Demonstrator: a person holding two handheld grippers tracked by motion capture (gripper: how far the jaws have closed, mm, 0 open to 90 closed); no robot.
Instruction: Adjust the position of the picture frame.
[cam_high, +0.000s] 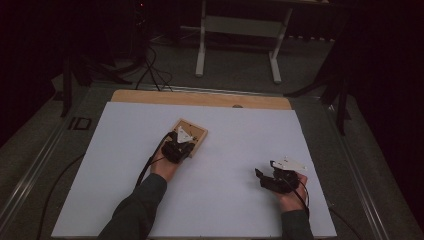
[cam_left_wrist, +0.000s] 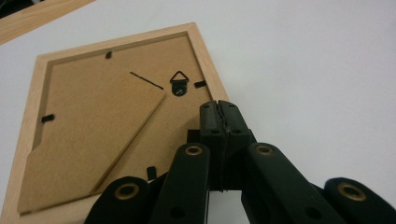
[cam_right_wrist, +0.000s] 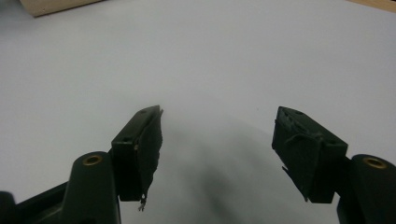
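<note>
Biggest thing first: the white-topped worktop (cam_high: 225, 200) with the pale wood strip along its far edge. Everything here hangs off the small light-wood picture frame (cam_high: 196, 136), lying face down with its brown fibreboard backing (cam_left_wrist: 93, 126) up, a bit left of the worktop's middle.

Your left gripper (cam_high: 179, 146) sits right at the frame's near edge. In the left gripper view its jaws are pressed fully together, tips over the frame's inner lip, just near of the little black triangular hanger (cam_left_wrist: 179, 83). I can't tell whether they've pinched anything or are just resting there shut, so don't assume you've got a hold.

Your right gripper (cam_high: 272, 177) is well off to the right of the frame and nearer to you, jaws spread wide with nothing between them, just bare worktop underneath.

My guess is you're working on the backing, which is held in by small black retaining tabs (cam_left_wrist: 47, 118) around the frame's recess. Advice:

- Bring the right gripper over to the frame's right rail and pin it down first. A frame this light will probably skate on the smooth surface.
- Use the closed left tips like a fingernail: nudge one tab sideways, parallel to the backing, not upward.
- Stay clear of the folding stand flap (cam_left_wrist: 116, 140); catch that and you'll lever the whole board.
</note>
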